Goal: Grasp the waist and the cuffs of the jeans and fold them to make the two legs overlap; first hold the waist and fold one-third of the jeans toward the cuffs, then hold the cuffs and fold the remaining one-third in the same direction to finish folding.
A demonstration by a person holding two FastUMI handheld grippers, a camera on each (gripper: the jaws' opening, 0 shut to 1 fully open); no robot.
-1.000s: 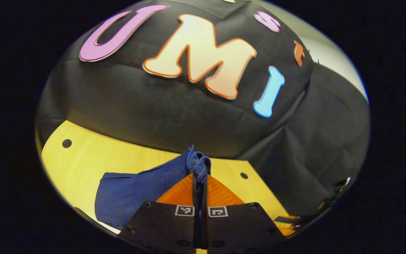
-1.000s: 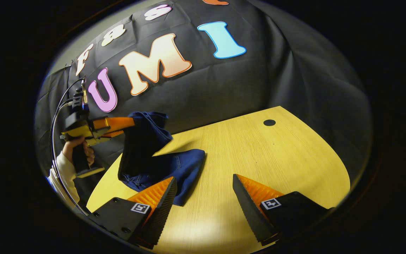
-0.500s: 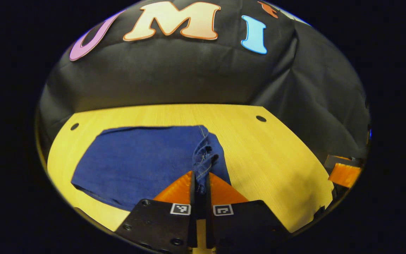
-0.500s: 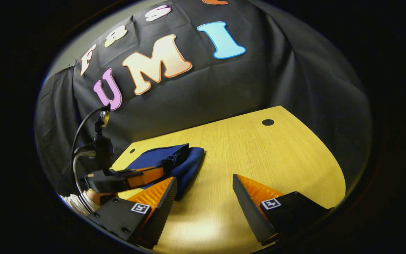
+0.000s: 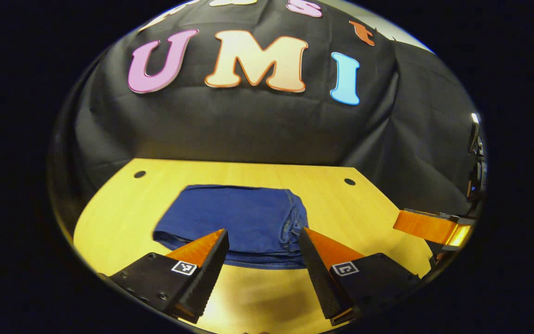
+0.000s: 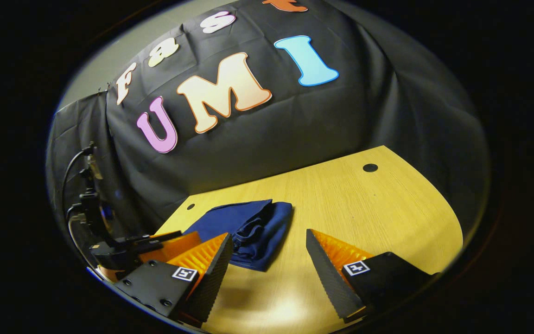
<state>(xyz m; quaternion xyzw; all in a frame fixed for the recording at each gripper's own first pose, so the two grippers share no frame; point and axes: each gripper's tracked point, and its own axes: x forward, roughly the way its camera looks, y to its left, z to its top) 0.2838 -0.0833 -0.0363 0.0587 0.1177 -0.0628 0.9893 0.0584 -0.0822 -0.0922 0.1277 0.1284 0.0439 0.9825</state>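
**Jeans folded into a compact stack; both tongs free**

The jeans point(image 5: 244, 218) lie on the desk point(image 5: 378, 218) as a short, thick rectangle of several layers, with the stacked edges showing along the near side and a bunched seam at the right-hand end in the left gripper view. In the right gripper view the same bundle point(image 6: 253, 227) sits toward the left part of the desk point(image 6: 364, 208), its layered end facing the camera and somewhat rumpled.

The left tongs point(image 5: 262, 253) stand wide apart, holding nothing, just short of the bundle's near edge. The right tongs point(image 6: 267, 260) are likewise wide and hold nothing, over bare desk beside the bundle.

Judgement: the leg overlap and both one-third folds appear done, since no waist or cuff section lies loose beyond the stack. What may remain is minor: squaring the rumpled end, then drawing both tongs clear
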